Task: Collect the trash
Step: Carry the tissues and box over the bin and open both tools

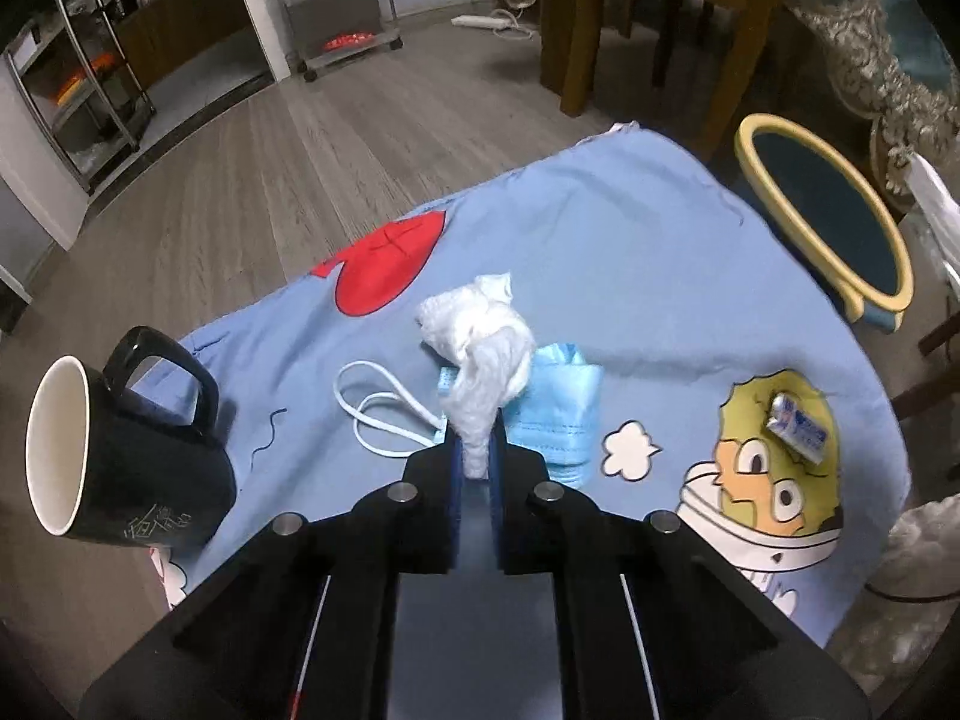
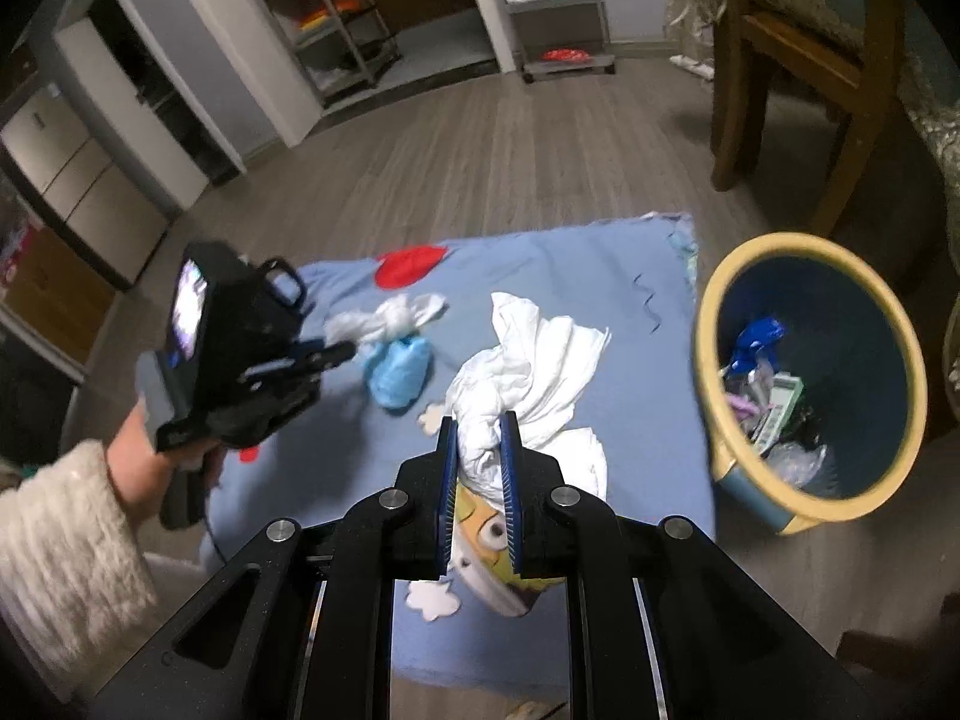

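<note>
My left gripper [image 1: 475, 450] is shut on a crumpled white tissue [image 1: 486, 348] and holds it above the blue cartoon cloth [image 1: 600, 252]. A light blue face mask [image 1: 558, 408] with white ear loops lies under it. My right gripper [image 2: 480, 450] is shut on a large white crumpled paper sheet [image 2: 534, 372] above the cloth [image 2: 570, 264]. The left gripper [image 2: 336, 354] also shows in the right wrist view with its tissue [image 2: 390, 318] over the mask [image 2: 399, 375]. The yellow-rimmed blue trash bin [image 2: 714, 360] stands at the cloth's right edge with trash inside. A small silver wrapper [image 1: 798, 429] lies at the cloth's right.
A black mug [image 1: 132, 456] stands at the cloth's left edge. A wooden chair [image 2: 804, 60] is behind the bin [image 1: 774, 138]. Metal shelving racks [image 2: 558, 6] stand along the far wall. Wood floor surrounds the cloth.
</note>
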{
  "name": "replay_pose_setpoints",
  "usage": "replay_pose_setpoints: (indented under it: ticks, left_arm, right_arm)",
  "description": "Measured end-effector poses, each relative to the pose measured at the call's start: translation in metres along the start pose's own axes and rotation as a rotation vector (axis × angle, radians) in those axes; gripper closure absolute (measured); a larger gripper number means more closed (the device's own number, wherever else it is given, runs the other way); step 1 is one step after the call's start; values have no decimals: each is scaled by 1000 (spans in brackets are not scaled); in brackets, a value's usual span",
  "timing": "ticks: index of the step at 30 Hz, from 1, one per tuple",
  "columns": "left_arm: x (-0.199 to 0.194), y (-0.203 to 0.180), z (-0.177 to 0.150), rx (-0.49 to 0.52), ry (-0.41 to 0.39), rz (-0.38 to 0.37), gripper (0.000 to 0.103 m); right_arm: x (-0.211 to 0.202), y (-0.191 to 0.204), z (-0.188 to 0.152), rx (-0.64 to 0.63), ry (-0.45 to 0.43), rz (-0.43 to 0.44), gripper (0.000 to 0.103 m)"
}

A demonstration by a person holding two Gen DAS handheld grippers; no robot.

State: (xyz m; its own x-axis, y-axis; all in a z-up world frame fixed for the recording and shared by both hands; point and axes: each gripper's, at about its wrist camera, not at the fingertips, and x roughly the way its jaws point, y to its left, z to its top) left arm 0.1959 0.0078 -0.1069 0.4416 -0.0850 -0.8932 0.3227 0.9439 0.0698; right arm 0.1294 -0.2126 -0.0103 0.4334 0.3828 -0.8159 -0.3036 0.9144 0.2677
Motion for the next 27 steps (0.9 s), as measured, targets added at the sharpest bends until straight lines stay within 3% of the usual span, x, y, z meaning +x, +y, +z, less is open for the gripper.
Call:
replay_pose_setpoints:
  ticks: [12,19,27]
  left_arm:
    - [-84,-38,28,57,-223,-83,97]
    - [-90,-115,69,178,-233,-153,97]
    - [-69,-208,106,291,-201,-241,97]
  right_arm:
    - [-30,-57,26,106,-97,-4,88]
    - [-25,-148,23,359,-102,-33,88]
    - [-17,-219,7,518,-114,-203,88]
